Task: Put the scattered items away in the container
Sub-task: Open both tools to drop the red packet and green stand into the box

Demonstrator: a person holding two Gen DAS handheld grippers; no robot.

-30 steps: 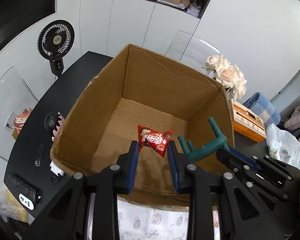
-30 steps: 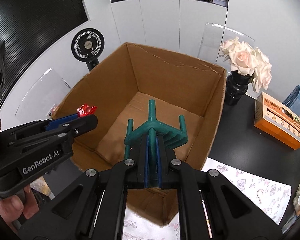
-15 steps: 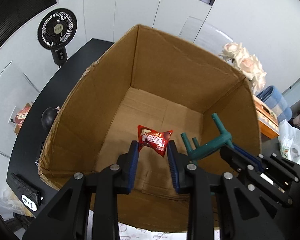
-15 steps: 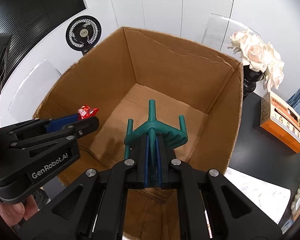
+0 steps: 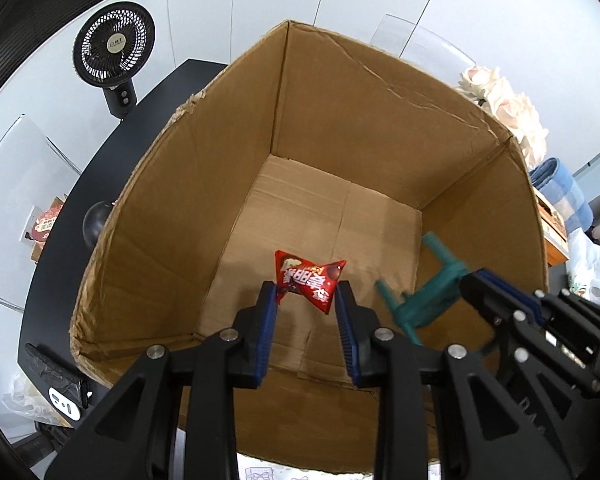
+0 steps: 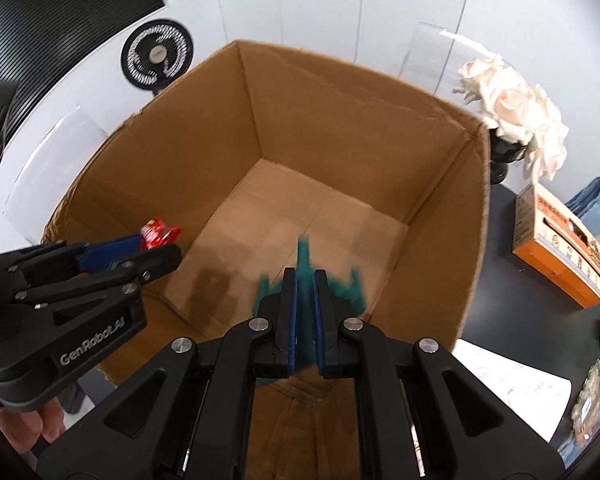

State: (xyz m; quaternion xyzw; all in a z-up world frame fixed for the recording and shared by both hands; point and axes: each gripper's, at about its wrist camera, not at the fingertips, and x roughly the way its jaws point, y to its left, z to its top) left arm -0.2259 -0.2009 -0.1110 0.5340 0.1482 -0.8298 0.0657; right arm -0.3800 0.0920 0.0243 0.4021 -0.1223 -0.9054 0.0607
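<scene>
Blurred teal rack (image 6: 306, 276) pinched by right claw (image 6: 304, 280); left claw (image 5: 306, 292) pinches red packet (image 5: 309, 280).

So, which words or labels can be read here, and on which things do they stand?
"GenRobot.AI": side of the left tongs.
Red packet in the left tongs: white characters, not clearly readable.
Fan hub: label too small.
Orange box: print too small.
Round red label: too blurred.

We see a black fan (image 5: 114, 50) by the white wall, white roses (image 6: 516, 108) near an orange box (image 6: 560, 240), and a blue towel (image 5: 560, 192).
</scene>
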